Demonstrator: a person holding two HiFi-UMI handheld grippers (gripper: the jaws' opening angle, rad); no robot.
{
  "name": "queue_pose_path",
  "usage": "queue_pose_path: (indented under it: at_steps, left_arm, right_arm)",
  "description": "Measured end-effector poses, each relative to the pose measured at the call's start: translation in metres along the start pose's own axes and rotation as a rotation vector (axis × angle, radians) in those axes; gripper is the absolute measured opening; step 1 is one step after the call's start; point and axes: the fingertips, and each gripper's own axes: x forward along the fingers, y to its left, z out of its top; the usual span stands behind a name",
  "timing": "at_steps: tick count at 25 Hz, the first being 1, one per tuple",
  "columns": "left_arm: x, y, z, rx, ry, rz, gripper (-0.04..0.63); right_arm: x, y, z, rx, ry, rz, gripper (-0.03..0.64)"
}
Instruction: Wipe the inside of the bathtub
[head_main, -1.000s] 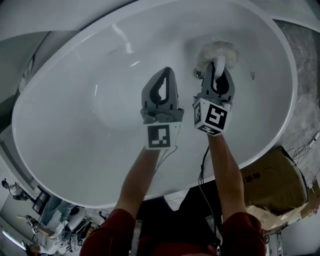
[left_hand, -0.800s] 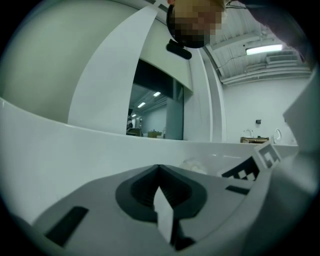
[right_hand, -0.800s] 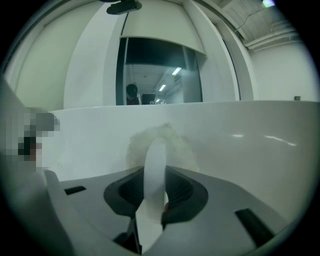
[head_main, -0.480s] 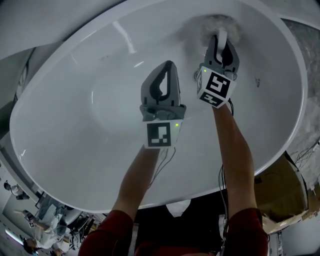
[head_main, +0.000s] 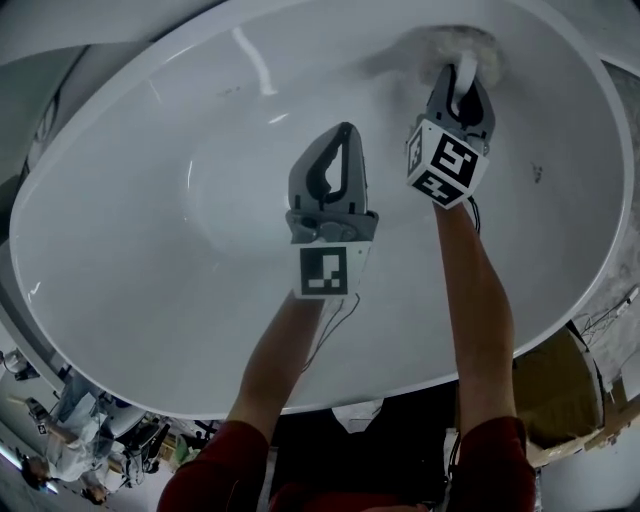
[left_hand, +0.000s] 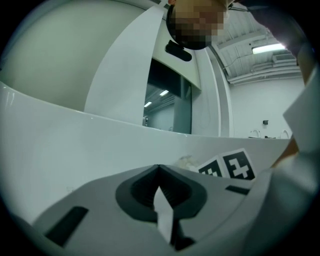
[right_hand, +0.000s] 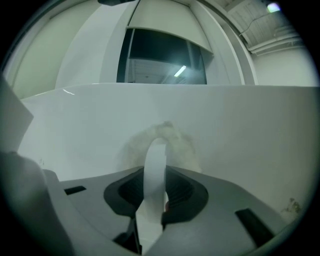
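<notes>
Head view — right gripper (head_main: 460, 76) clamps scrubber (head_main: 428, 47) on bathtub (head_main: 140, 260) wall | left gripper (head_main: 345, 132) closed

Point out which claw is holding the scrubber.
The right claw: its jaws grip the white handle of the fluffy scrubber. The left claw is shut, with no scrubber.

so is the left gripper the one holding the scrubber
No, the scrubber has its white handle clamped in the right gripper; the left gripper is shut on nothing.
</notes>
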Motion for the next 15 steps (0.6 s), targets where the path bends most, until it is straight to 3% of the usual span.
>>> queue_pose_path:
  at_steps: [5, 9, 11, 15]
  left_arm:
    - [-0.026, 0.034, 0.011, -0.014, 0.003, 0.075, 0.015]
    - [-0.050, 0.037, 0.012, -0.019, 0.004, 0.109, 0.015]
    - [-0.058, 0.020, 0.001, -0.022, 0.013, 0.128, 0.015]
    - [-0.084, -0.061, -0.034, -0.024, 0.026, 0.143, 0.015]
  right_arm:
    - [-0.010, 0.035, 0.012, 0.000, 0.002, 0.027, 0.091]
    - [-0.031, 0.035, 0.007, 0.016, 0.011, 0.028, 0.091]
    - [-0.044, 0.018, -0.008, 0.012, 0.021, 0.040, 0.091]
    - [-0.088, -0.056, -0.051, 0.011, 0.037, 0.048, 0.091]
